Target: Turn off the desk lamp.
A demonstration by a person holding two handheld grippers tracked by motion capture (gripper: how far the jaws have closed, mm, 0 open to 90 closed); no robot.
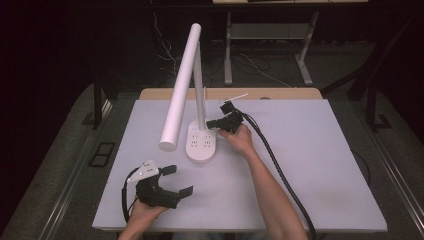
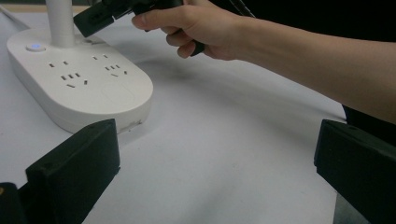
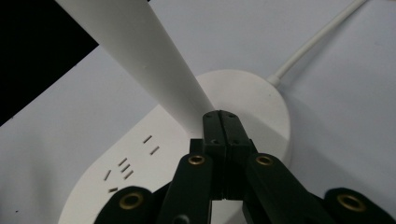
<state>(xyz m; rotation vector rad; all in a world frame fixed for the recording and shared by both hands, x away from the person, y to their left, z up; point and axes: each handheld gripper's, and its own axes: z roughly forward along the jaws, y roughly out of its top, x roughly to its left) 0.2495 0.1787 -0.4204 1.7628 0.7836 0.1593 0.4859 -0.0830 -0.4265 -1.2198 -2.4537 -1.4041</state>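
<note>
A white desk lamp [image 1: 201, 145] stands near the middle of the white table [image 1: 320, 165], with plug holes in its flat base [image 2: 79, 88], a thin pole [image 1: 199, 85] going up and a long white tube [image 1: 180, 82] leaning out over the table. The right gripper [image 1: 216, 123] is held just beside the base, right by the foot of the pole, and its two black jaws are pressed tight together with nothing between them. The left gripper [image 1: 181, 181] sits on the near side of the lamp, well apart from it, and its jaws are spread wide with nothing in them.
</note>
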